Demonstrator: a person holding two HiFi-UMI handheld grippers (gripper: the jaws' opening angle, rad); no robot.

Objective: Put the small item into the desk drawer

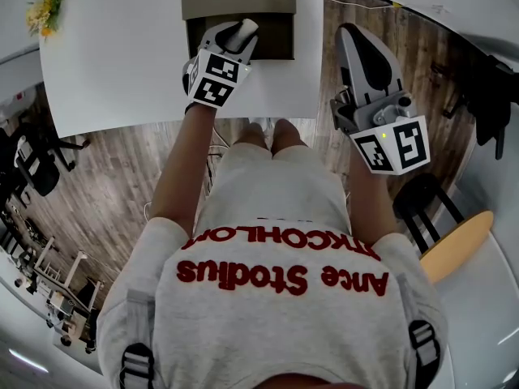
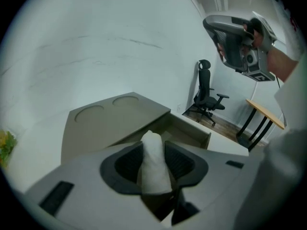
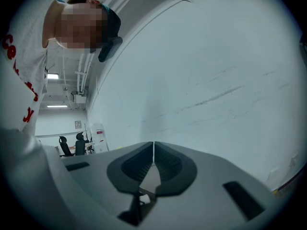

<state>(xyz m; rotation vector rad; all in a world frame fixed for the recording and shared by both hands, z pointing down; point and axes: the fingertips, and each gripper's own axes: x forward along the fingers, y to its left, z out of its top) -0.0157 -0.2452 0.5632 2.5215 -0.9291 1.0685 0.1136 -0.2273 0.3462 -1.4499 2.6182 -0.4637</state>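
Observation:
A small white item stands upright between the jaws of my left gripper, which is shut on it. In the left gripper view the white item rises between the dark pads, just in front of the open drawer of a taupe desk unit. From the head view the left gripper hovers over the drawer's left part. My right gripper is held off the white desk's right edge. Its jaws meet with nothing between them, facing a bare wall.
Yellow flowers sit at the desk's far left corner. A black office chair and a wooden-topped table stand beyond the desk on the right. Wooden floor lies below, with a black stool near my right side.

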